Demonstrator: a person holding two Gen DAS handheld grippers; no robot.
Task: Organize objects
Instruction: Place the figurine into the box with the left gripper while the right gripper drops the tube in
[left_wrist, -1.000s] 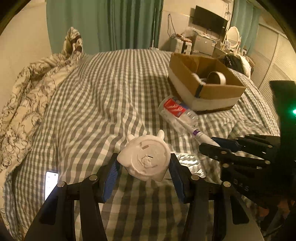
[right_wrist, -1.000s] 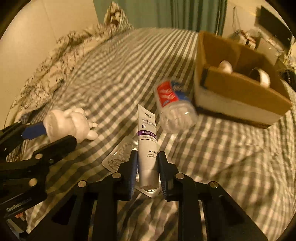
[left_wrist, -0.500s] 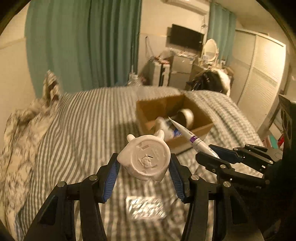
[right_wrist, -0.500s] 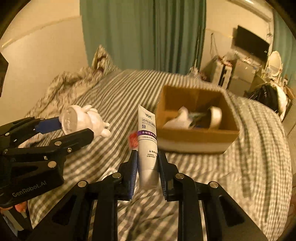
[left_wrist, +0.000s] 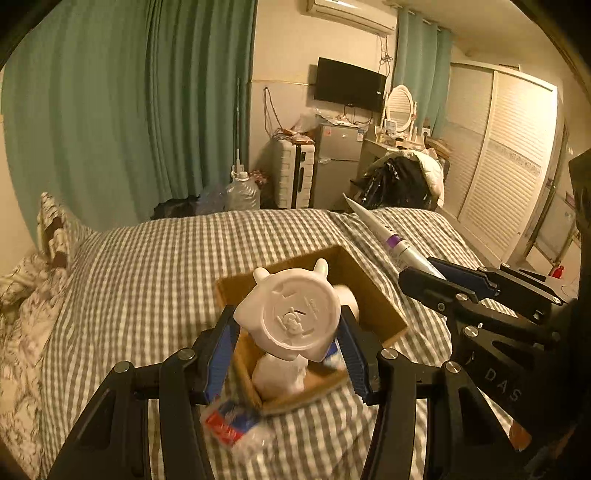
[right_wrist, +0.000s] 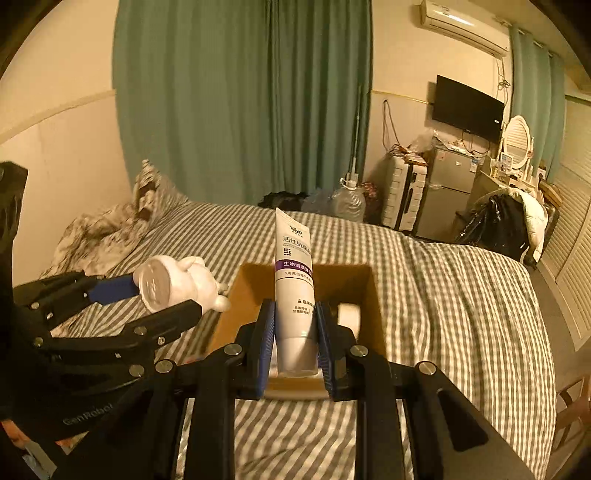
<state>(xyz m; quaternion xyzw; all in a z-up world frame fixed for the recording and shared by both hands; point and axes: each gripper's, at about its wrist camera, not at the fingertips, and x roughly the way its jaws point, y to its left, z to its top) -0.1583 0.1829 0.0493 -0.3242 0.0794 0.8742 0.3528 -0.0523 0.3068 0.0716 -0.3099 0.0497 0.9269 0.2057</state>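
Cardboard box (right_wrist: 371, 295) lies ahead of and below both grippers. Left gripper (left_wrist: 290, 345) clamps figurine (left_wrist: 291, 314); right gripper (right_wrist: 294, 341), nearly shut, clamps tube (right_wrist: 294, 280), long axis pointing at box.

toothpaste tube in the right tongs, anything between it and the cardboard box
Nothing visible does. The toothpaste tube hangs clamped in the right tongs, over the open top of the cardboard box; the left tongs hold a white figurine off beside.

Checked bed (left_wrist: 147, 273): cardboard box (left_wrist: 373, 295), plastic bottle (left_wrist: 229, 424), rumpled quilt (left_wrist: 22, 317).
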